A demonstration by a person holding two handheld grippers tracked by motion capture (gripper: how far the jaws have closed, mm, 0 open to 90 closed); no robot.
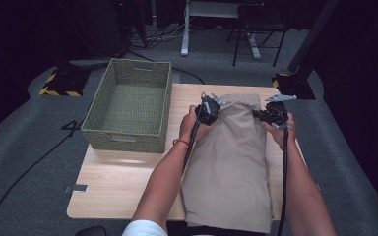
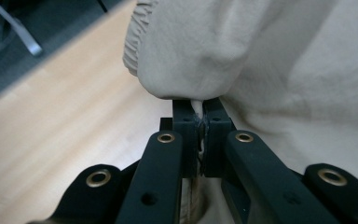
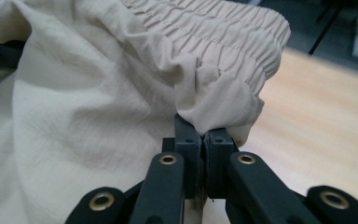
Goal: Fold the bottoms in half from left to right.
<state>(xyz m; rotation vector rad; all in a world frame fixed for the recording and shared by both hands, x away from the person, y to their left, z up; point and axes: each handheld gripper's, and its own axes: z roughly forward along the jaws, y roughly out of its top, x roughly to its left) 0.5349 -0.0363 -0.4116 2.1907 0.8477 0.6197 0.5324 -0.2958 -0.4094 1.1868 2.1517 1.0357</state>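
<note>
**Both claws hold the top of the tan pants**

From the high view, I see the tan pants [image 1: 229,162] lying flat in the middle right of the frame, on the counter [image 1: 123,182]. My left claw [image 1: 210,107] and right claw [image 1: 270,114] sit at the far end of the pants, one at each corner. The green basket [image 1: 130,105] stands at the upper left, with nothing in it.

In the left gripper view, the left claw [image 2: 199,119] is clamped tight on a pinch of cloth.

In the right gripper view, the right claw [image 3: 203,137] is clamped on cloth just under the stretchy waistband [image 3: 223,35].

I think I am folding. Next I should lift both corners together and bring them toward me.

I can read no labels or words.
</note>
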